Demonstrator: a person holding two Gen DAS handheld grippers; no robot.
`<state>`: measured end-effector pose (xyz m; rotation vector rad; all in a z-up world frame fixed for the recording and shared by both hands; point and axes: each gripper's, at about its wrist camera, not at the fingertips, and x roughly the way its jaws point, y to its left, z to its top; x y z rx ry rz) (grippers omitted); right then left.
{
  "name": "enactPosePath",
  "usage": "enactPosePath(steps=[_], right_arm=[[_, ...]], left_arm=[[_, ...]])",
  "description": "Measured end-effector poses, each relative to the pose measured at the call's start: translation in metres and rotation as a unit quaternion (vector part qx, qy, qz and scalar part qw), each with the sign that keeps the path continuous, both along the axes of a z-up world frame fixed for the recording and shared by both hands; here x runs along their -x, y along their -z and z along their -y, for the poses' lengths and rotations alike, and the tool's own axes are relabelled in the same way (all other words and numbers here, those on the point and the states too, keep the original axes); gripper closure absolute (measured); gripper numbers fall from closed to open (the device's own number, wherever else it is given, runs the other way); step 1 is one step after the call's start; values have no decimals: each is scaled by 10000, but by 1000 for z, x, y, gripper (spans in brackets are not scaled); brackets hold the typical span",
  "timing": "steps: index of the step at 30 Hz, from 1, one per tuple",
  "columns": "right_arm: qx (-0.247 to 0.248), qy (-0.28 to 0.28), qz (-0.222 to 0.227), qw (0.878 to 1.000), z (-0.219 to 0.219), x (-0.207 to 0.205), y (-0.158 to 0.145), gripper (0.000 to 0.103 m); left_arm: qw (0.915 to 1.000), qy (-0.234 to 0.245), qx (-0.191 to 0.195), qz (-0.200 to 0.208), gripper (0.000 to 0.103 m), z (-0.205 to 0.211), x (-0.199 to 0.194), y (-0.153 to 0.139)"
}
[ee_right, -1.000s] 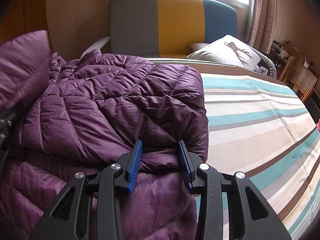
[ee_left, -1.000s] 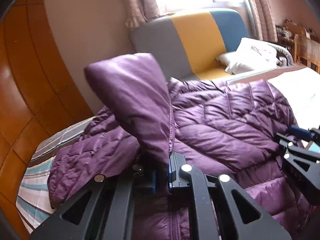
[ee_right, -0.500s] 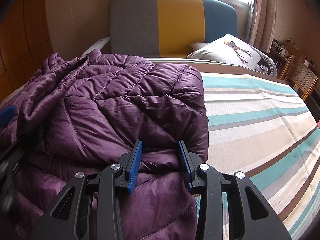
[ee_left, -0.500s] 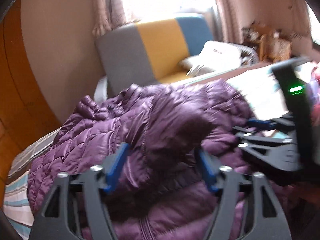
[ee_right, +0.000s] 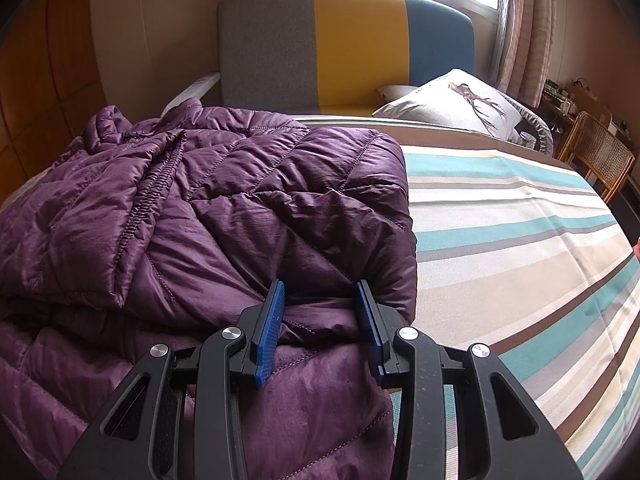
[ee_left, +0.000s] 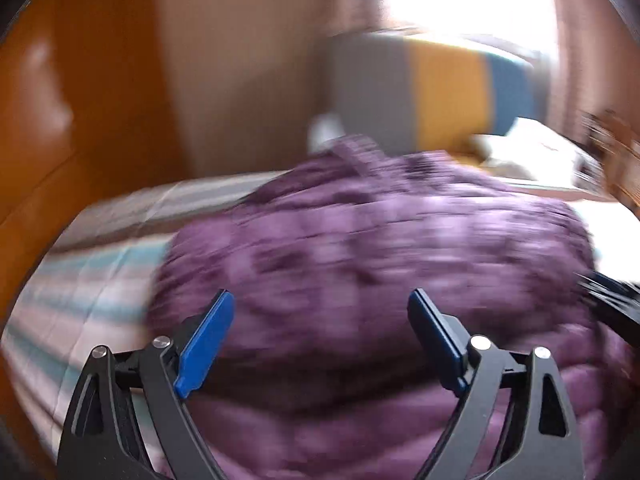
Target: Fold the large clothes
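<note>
Purple quilted down jacket (ee_right: 224, 200) lies folded on the striped bedspread (ee_right: 520, 240), on the bed's left half as seen from the right wrist camera; its right folded edge runs about down the middle of the bed, collar end toward the headboard (ee_right: 344, 44). A sleeve with an elastic-gathered seam lies across the top layer.

Right gripper (ee_right: 320, 308): jaws narrow, blue pads pinching a puffy fold at the jacket's near right corner. Fabric bulges between the pads, both pads in contact.

Left gripper (ee_left: 320, 316): jaws have just been opening and now stand wide, nothing clamped. The jacket (ee_left: 380, 264) sits beyond and below the pads, pads clear of the fabric. Left wrist view is heavily motion-blurred, so fine detail is unreadable. A black part of the right gripper shows at that view's right edge.

Pillow with a deer print (ee_right: 452, 100) sits at the bed's far right corner by the headboard, and a wicker chair (ee_right: 600, 156) stands off the right edge.
</note>
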<state>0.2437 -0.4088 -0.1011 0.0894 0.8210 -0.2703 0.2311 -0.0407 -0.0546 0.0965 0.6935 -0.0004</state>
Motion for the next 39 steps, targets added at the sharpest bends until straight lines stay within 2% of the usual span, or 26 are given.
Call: enactPosePath(steps=[3,7,10,13,17,21,24,26,28,33,35,37,39], right_arm=[[56,1,20,10000,-1,4,-1,66],[145,12,223,9996,-4,12,-7,66],[160,-26,488,9987,-9,21,-24,66],[-292,-362,742,9962,-26,22,-49,66],[-354,-973,840,9911,-64,3,-65,66],[-287,-1247,534,9903,-92,-30,-51,66],[-54,-1016,178,9947,-89,-51,-33,66],[-238,-971,-63,9950,-78,-61,-10,66],[-524,-920,-22,9944,-68,-62,-5,66],[-346,-907,18,9953,-72,-62,-5,66],[-322,-903,34,9954,-74,-60,-4,66],[-284,-893,32,9956,-76,-60,-3,63],[-264,-880,38,9958,-75,-59,-5,63]], left_arm=[[9983,-540,-104,-213,19,-30,-13,14],[9969,-488,147,-591,17,-46,-23,41],[9972,-501,54,-555,17,-43,-19,43],[9972,-504,-65,-547,16,-39,-19,46],[9970,-520,-28,-576,14,-38,-23,47],[9967,-543,33,-611,12,-41,-25,47],[9964,-538,99,-655,10,-42,-27,48],[9962,-510,177,-678,7,-44,-29,49],[9960,-494,247,-704,6,-45,-29,48],[9970,-396,552,-380,12,-47,-27,25],[9969,-468,539,-316,14,-49,-36,20],[9966,-540,493,-376,20,-52,-51,22],[9963,-596,217,-577,23,-54,-72,35]])
